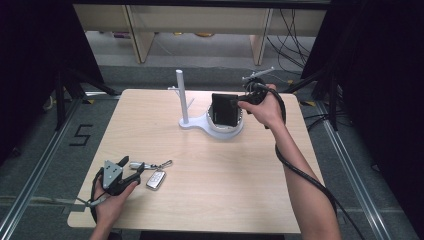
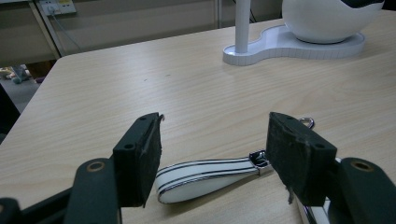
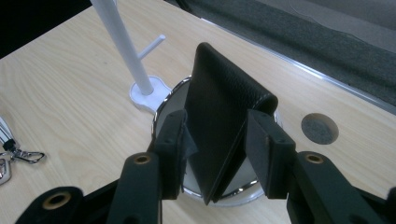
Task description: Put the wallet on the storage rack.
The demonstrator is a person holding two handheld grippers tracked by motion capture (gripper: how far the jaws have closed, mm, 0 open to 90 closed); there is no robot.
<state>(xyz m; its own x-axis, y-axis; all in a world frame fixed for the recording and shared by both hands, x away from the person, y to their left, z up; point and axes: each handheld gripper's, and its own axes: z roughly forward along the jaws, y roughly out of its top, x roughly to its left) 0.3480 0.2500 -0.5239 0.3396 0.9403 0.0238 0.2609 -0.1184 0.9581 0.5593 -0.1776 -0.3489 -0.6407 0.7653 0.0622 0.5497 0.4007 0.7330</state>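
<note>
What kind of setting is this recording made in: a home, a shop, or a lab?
Most likely a lab or recording studio. A bare wooden table stands on grey carpet between black curtains, with metal rails on the floor, a taped "5" and loose cables behind it.

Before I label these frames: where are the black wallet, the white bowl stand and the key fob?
black wallet [image 3: 224, 107], right gripper view, leather face.
white bowl stand [image 1: 192, 125], high view, flat base.
key fob [image 2: 205, 179], left gripper view, white body.

Blk leather wallet [image 3: 219, 116] upright in round white bowl [image 1: 235, 131].
</note>
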